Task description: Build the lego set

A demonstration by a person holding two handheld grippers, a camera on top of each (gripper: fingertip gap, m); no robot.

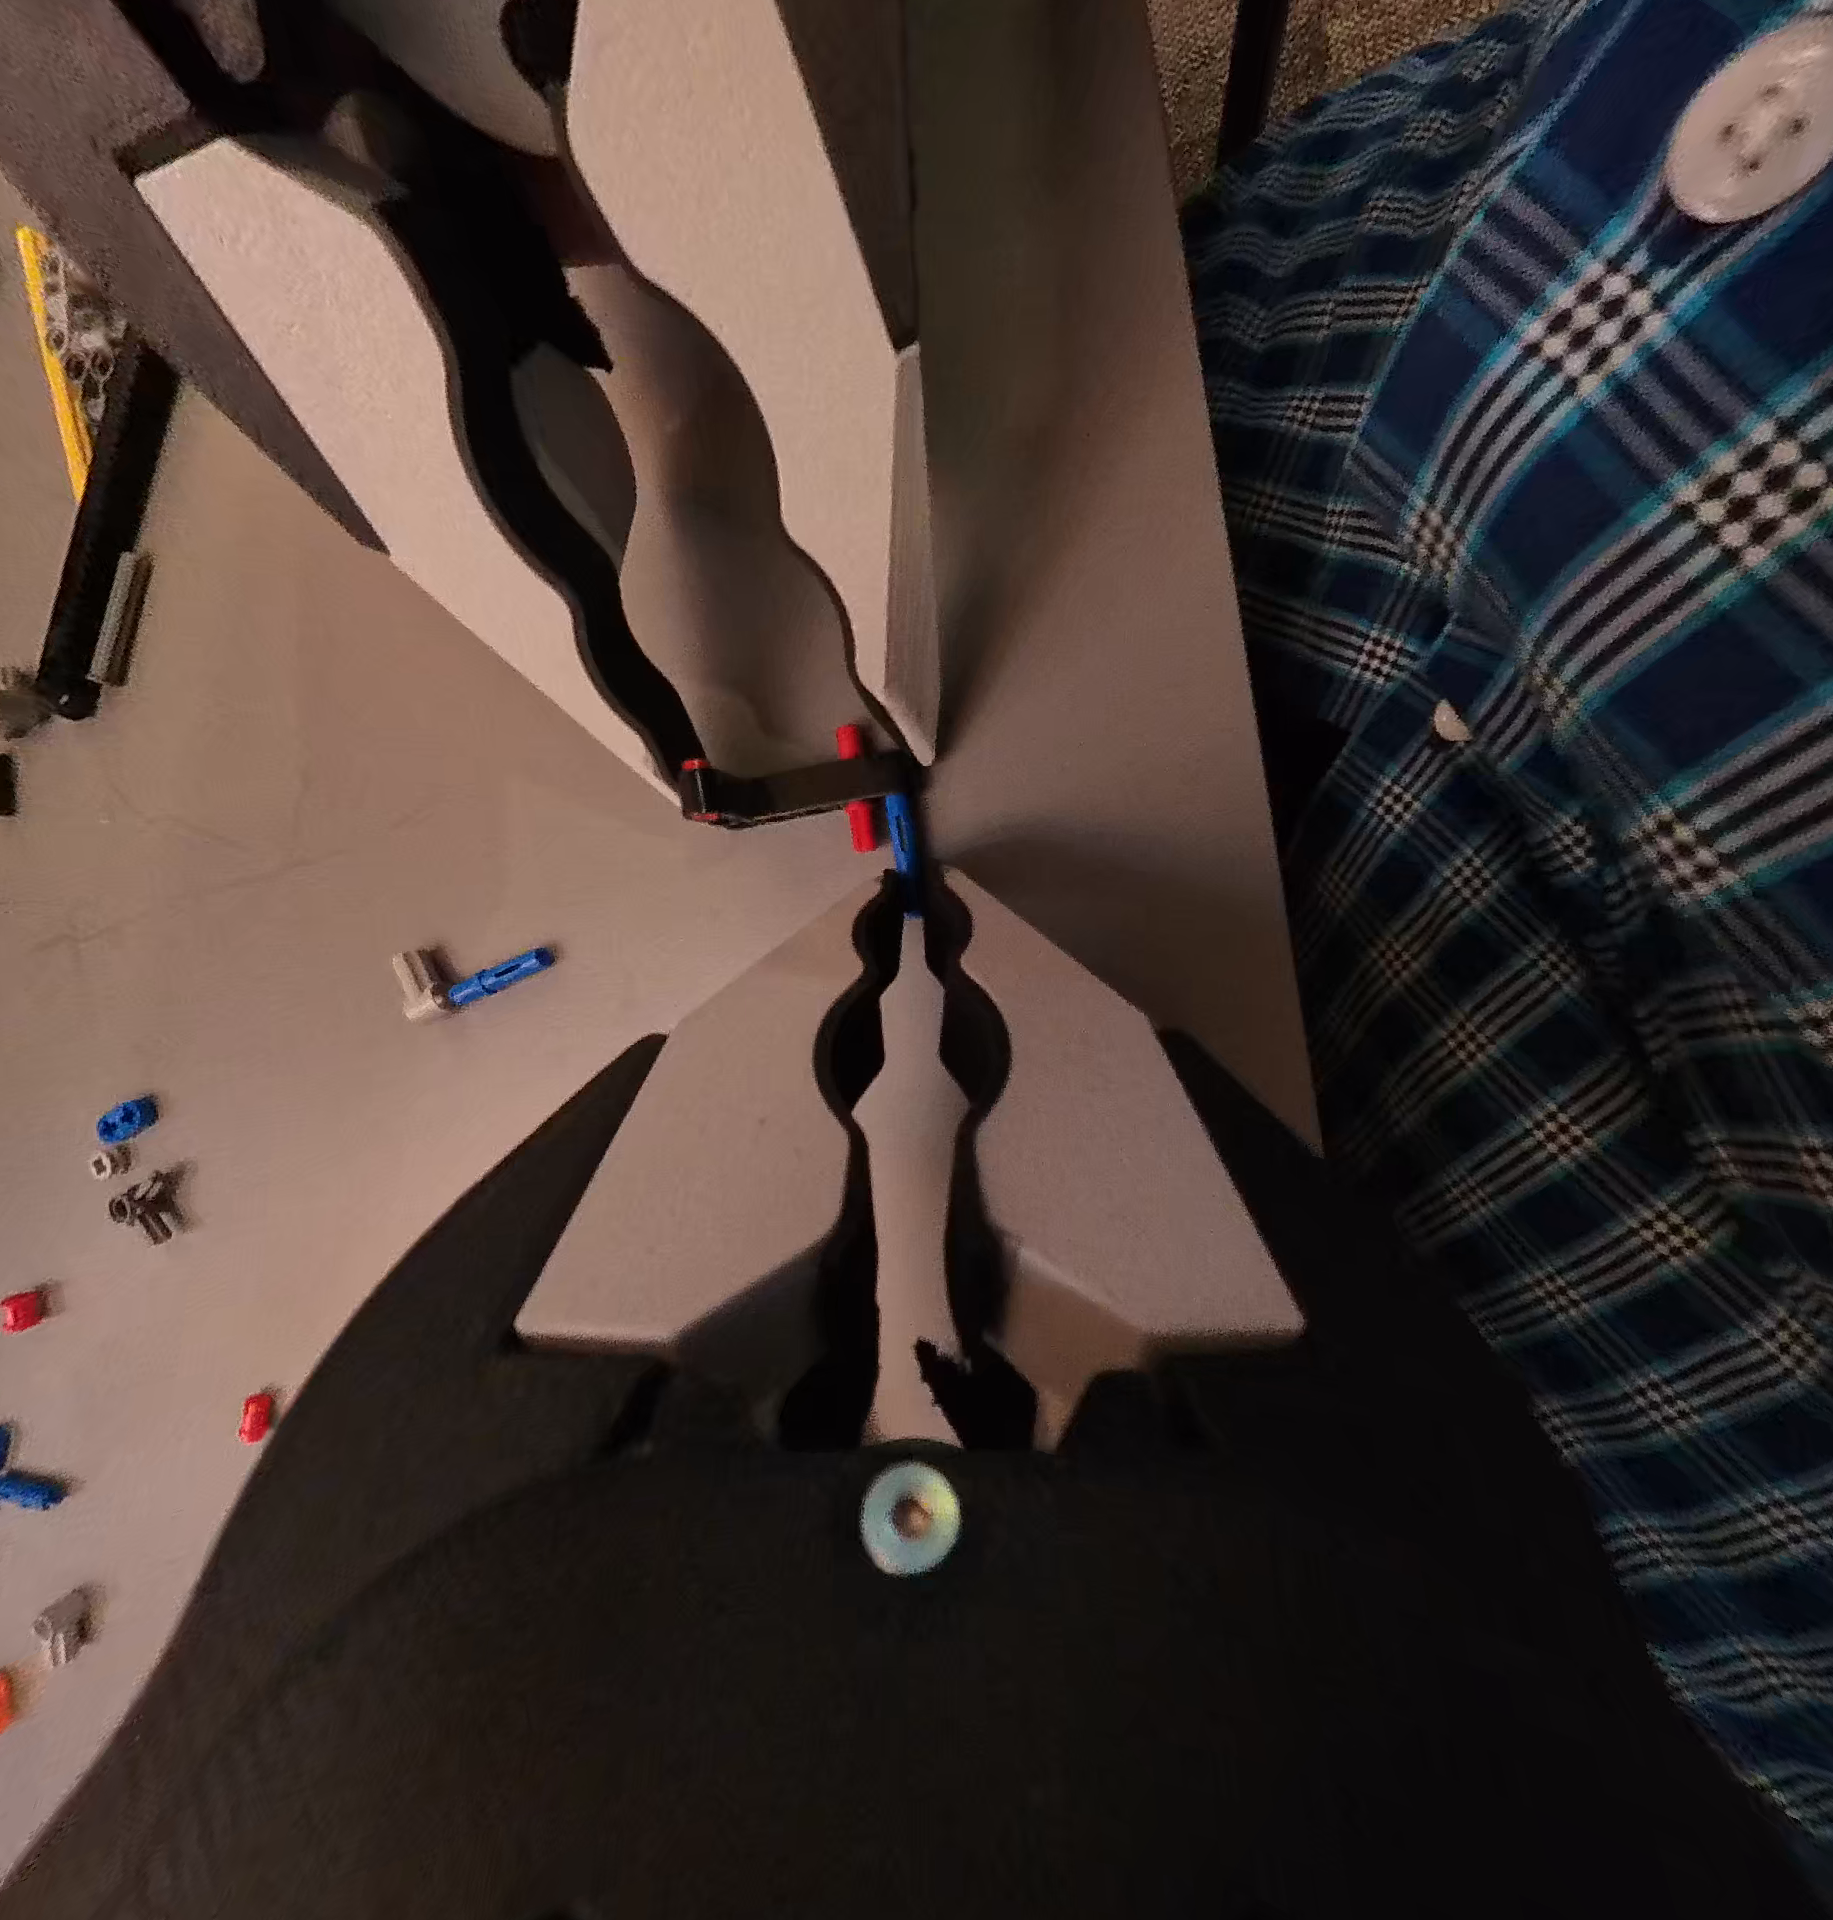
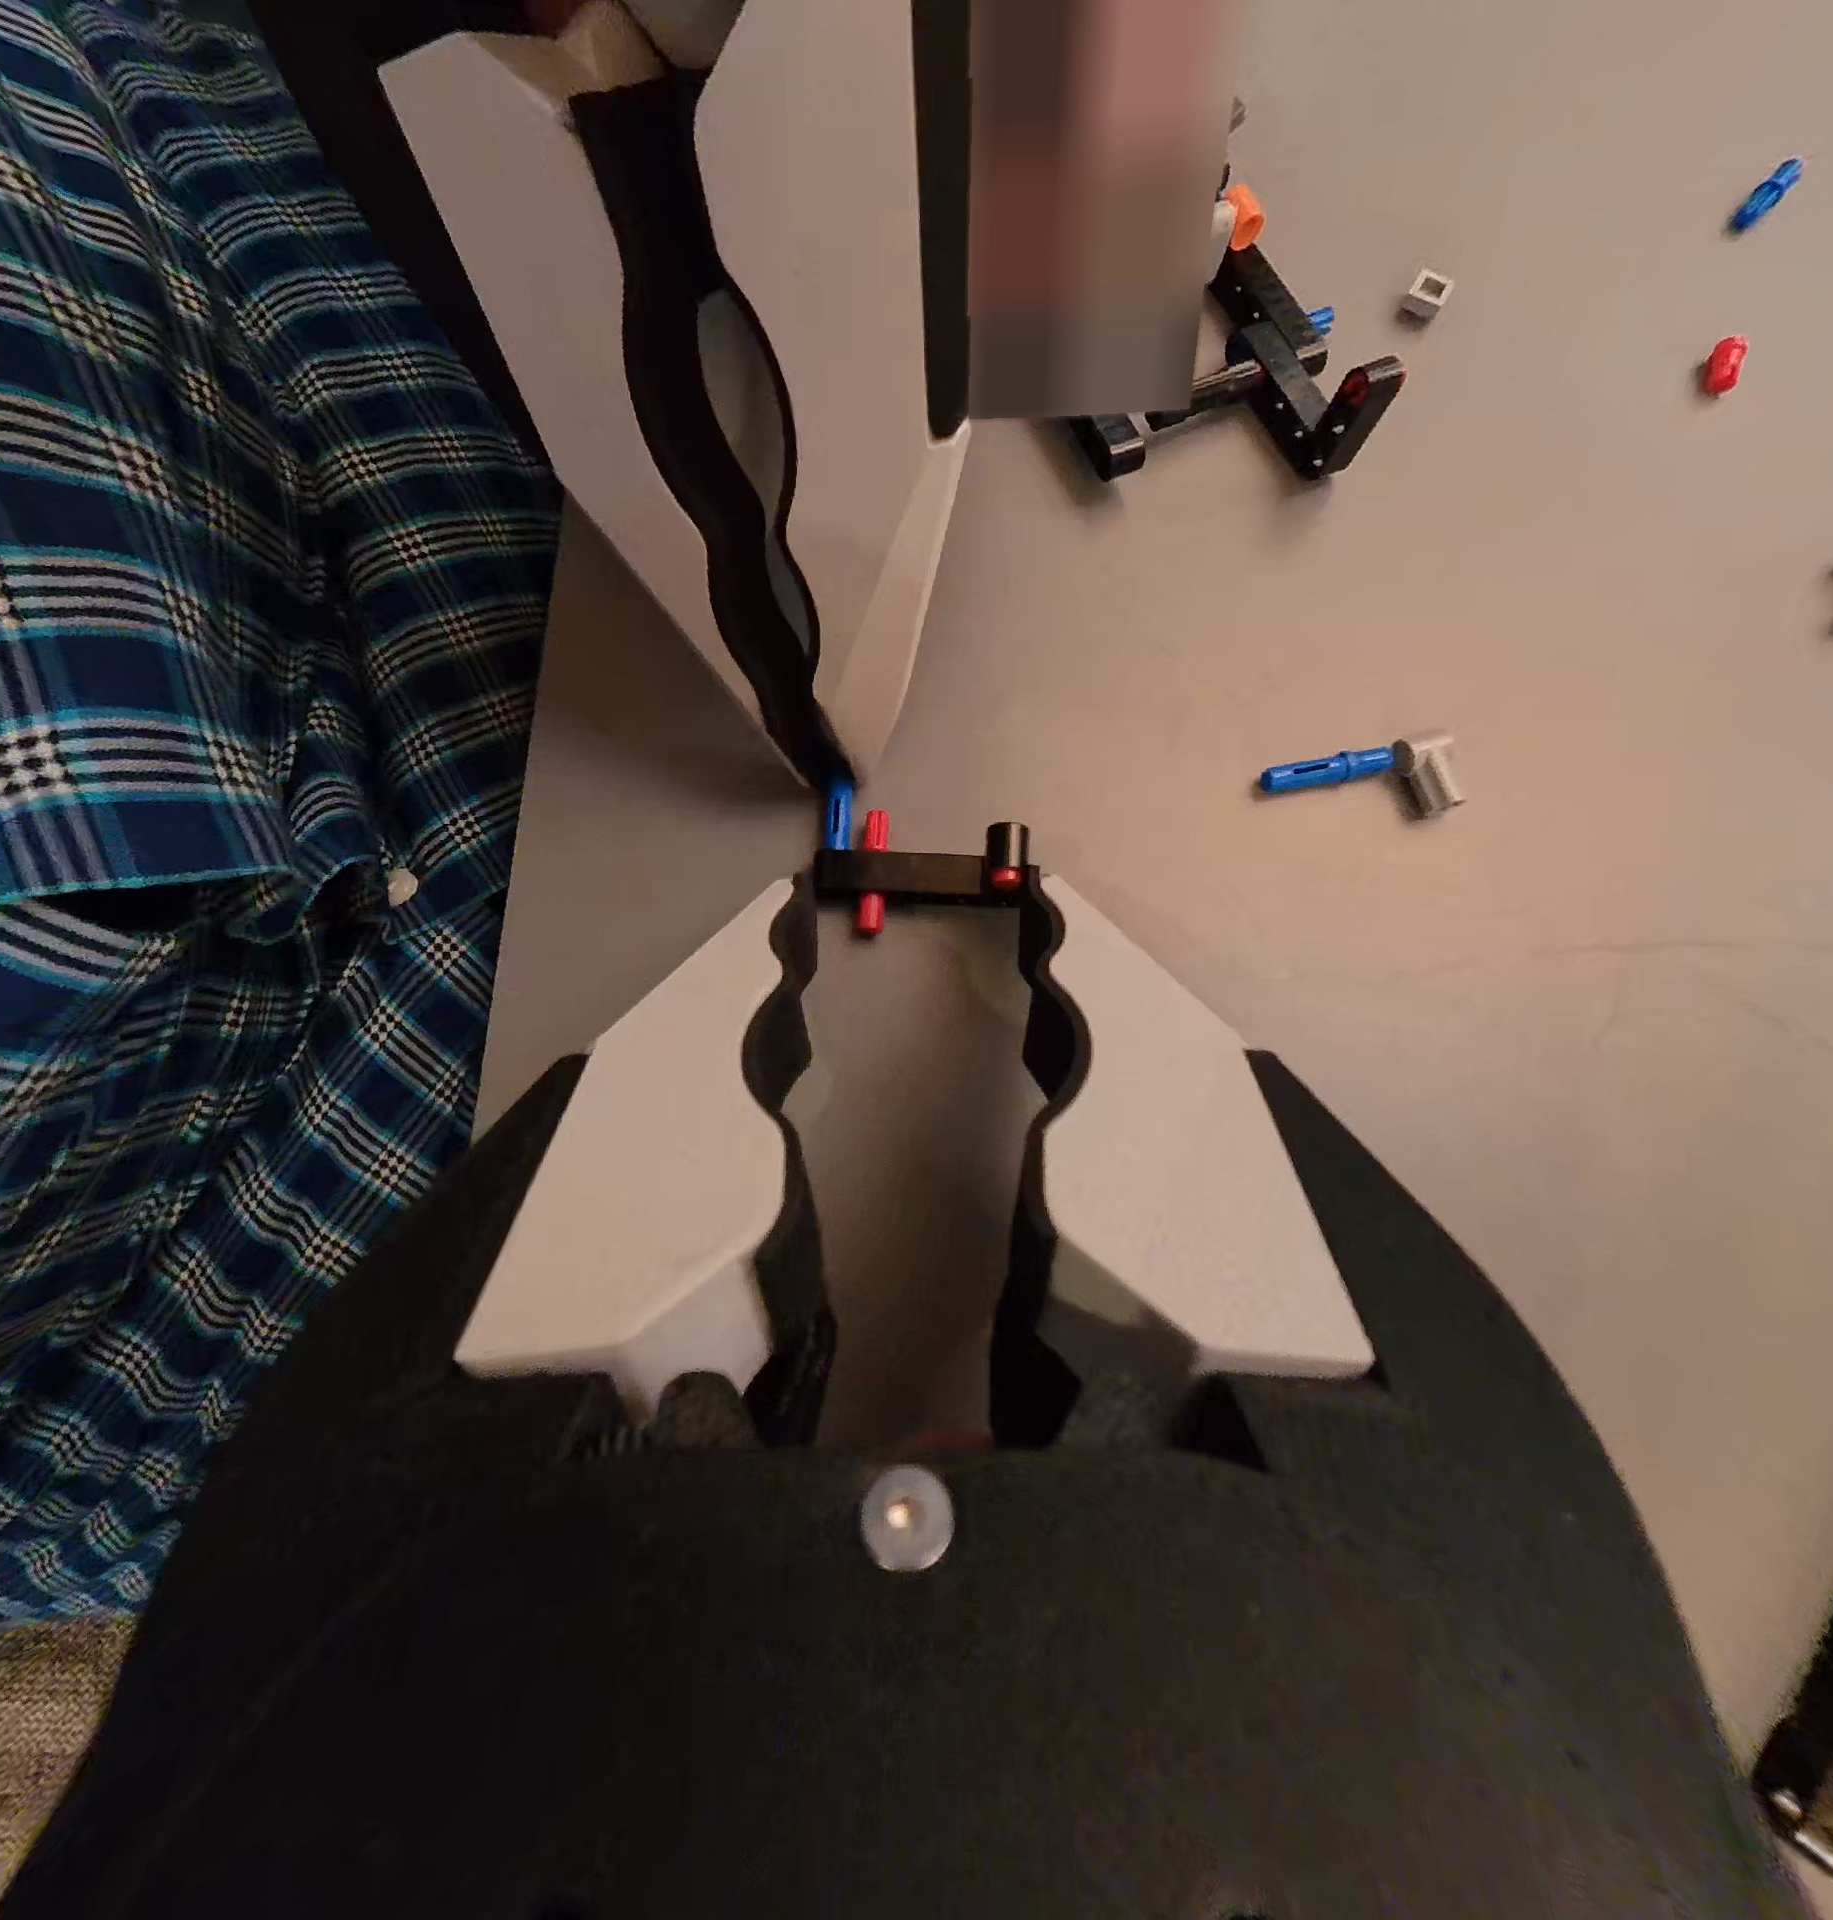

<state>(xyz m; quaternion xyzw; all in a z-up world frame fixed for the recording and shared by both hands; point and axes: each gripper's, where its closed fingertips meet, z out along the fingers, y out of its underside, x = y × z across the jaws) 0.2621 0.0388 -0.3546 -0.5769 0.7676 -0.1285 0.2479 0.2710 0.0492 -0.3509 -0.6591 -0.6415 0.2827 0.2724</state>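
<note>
My left gripper [image 1: 910,902] is shut on a blue pin [image 1: 901,844], whose far end meets the end of a short black beam [image 1: 787,792]. My right gripper [image 2: 922,883] is shut on that black beam [image 2: 922,871] across its length, held above the table. A red pin [image 2: 870,868] passes through the beam beside the blue pin [image 2: 838,810]. A black bush with a red pin [image 2: 1005,850] sits at the beam's other end. Each gripper shows opposite in the other's view, tips meeting at the beam.
Loose blue, red, grey and orange parts [image 1: 127,1117] lie scattered on the beige table [image 1: 268,831]. A blue pin with a grey connector [image 2: 1359,774] lies to the right. A black partial assembly [image 2: 1296,384] lies farther back. A person's plaid shirt [image 1: 1566,727] is close beside the table edge.
</note>
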